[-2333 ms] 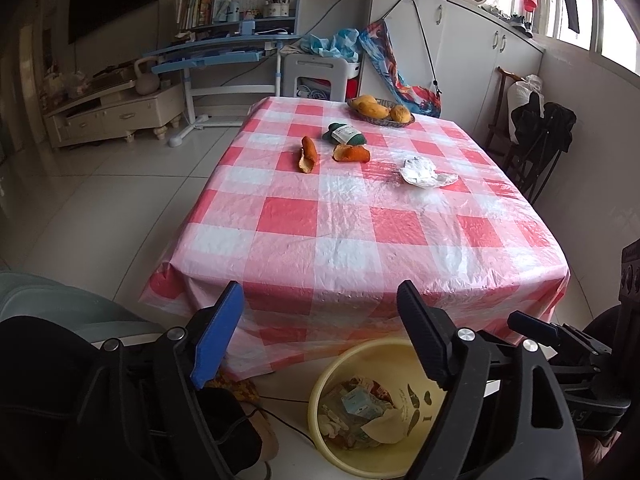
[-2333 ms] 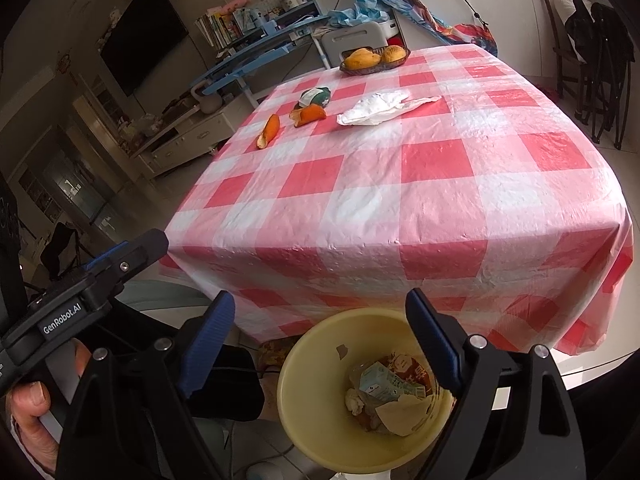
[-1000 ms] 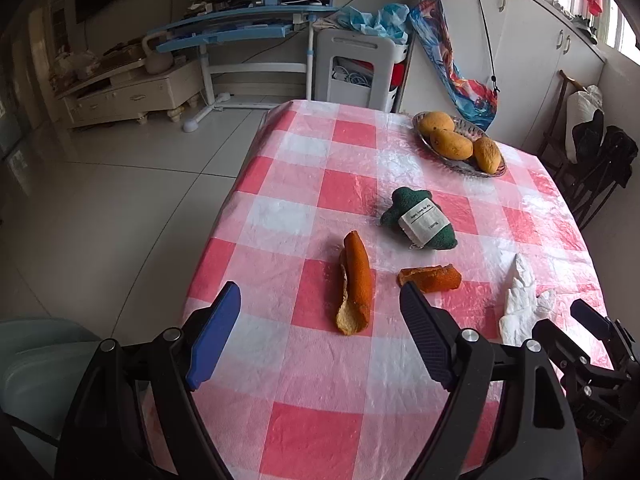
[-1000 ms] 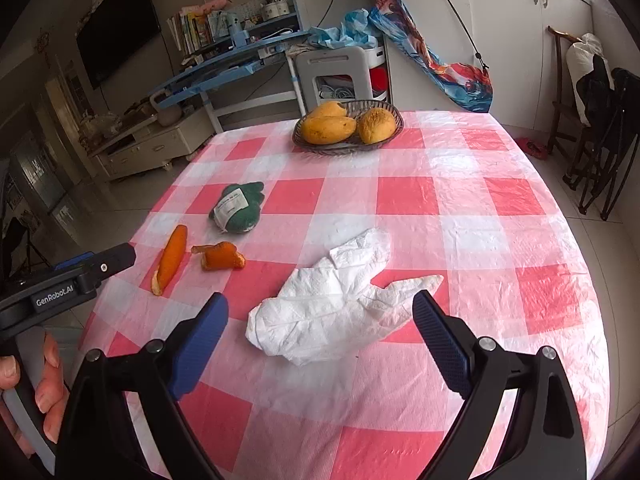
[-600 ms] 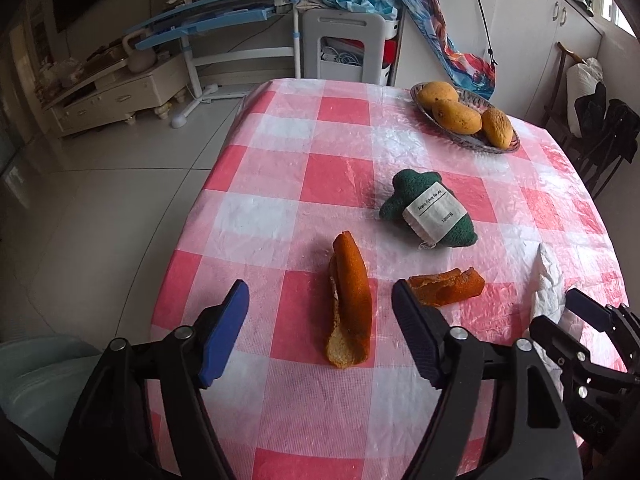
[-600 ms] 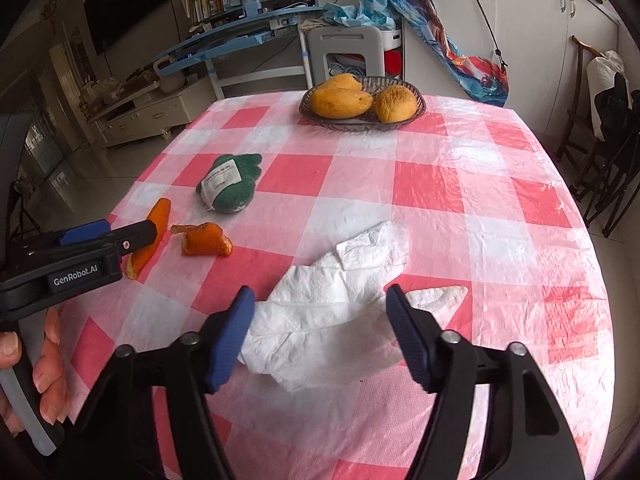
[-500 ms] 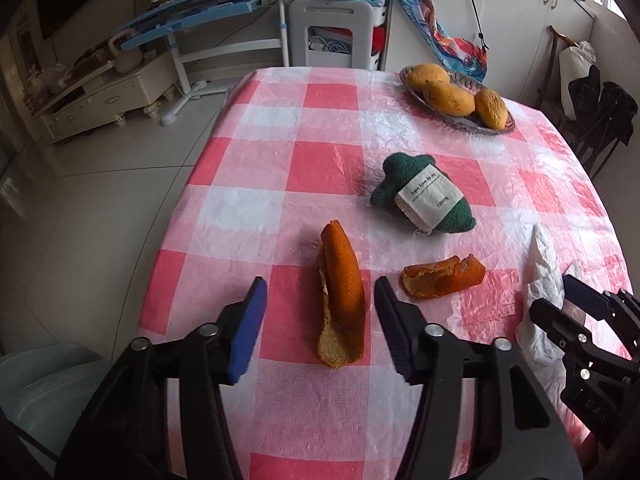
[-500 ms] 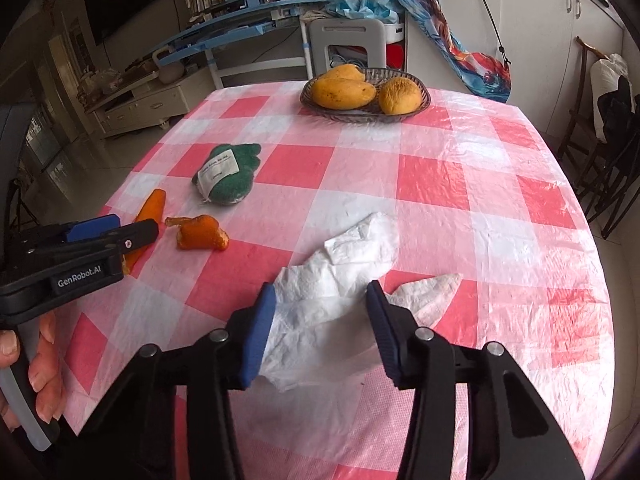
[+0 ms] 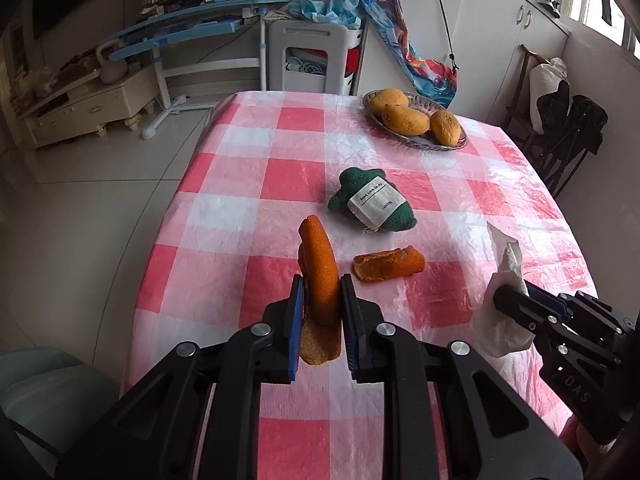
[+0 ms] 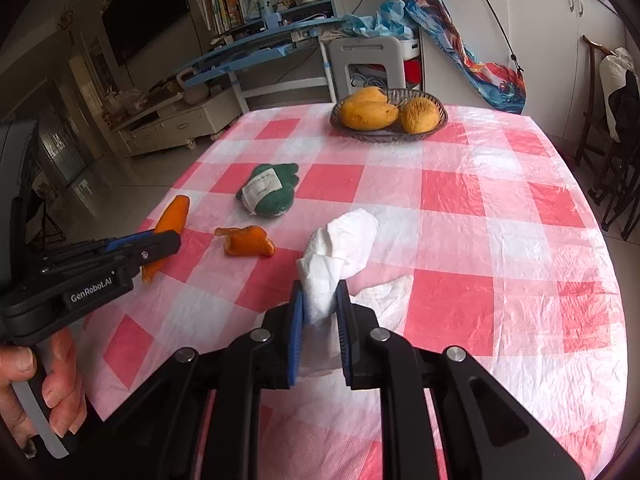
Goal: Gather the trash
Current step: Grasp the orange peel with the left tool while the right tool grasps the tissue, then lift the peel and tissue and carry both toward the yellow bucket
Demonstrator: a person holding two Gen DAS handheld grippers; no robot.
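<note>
long peel (image 9: 320, 268): clamped in left gripper (image 9: 320, 292) about a third up from its near end; far end sticks up and out past the fingertips. Looks light, stiff-ish, curled; pith side probably grippy, so I'd expect no slip.
tissue (image 10: 336, 248): white crumpled wad pinched in right gripper (image 10: 319, 304), the jaws nearly together. Very light and soft; loose tail drags on the tablecloth (image 10: 500, 220) near the fingers, could snag or tear if wet.
short peel (image 9: 387, 266): not yet taken, lies flat on the cloth just right of the long peel, between the two grippers. Best taken across its narrow width; thin, so the pads must get low to the cloth.
green bundle (image 9: 372, 202): soft knit with paper label, further back, mid-table. Can't tell if it counts as trash.
fruit basket (image 10: 390, 128): far end, three yellow-orange fruits, well apart from the work.
cloth: plastic, wrinkled, likely slick; may lift with a low pinch.
edges: left table edge near the left gripper; the right half of the table is bare, so there's room to swing out.
bin: not in view.
</note>
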